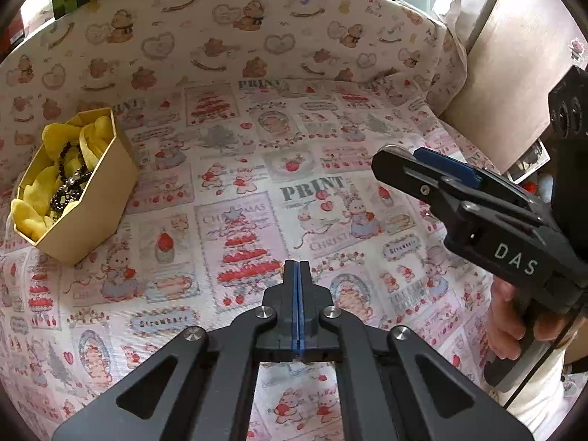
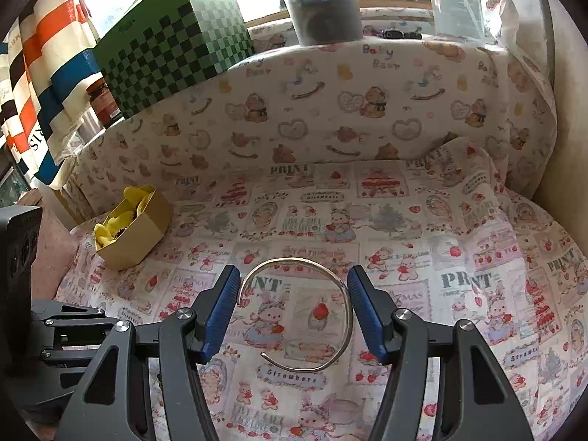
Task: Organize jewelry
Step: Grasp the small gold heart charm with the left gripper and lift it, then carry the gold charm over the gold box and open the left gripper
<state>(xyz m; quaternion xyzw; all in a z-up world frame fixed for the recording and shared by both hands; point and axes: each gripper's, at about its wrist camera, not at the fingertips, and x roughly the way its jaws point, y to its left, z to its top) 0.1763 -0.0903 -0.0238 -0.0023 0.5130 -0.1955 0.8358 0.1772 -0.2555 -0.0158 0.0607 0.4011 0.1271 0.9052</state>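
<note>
A thin silver open bangle (image 2: 345, 316) lies on the printed cloth between the blue pads of my right gripper (image 2: 294, 312), which is open around it; whether the pads touch it I cannot tell. A tan hexagonal box (image 1: 92, 198) lined with yellow paper holds dark bead jewelry (image 1: 71, 183) at the left; it also shows in the right wrist view (image 2: 136, 231). My left gripper (image 1: 298, 268) is shut and empty, over the cloth in the middle. The right gripper also shows in the left wrist view (image 1: 404, 161).
A printed cloth (image 1: 257, 191) covers the surface and a padded back (image 2: 367, 110). Behind stand a green checkered box (image 2: 172, 44), a grey cylinder (image 2: 323, 14), a striped bag (image 2: 47, 66) and a jar (image 2: 104, 101). A wooden panel (image 1: 514, 55) rises on the right.
</note>
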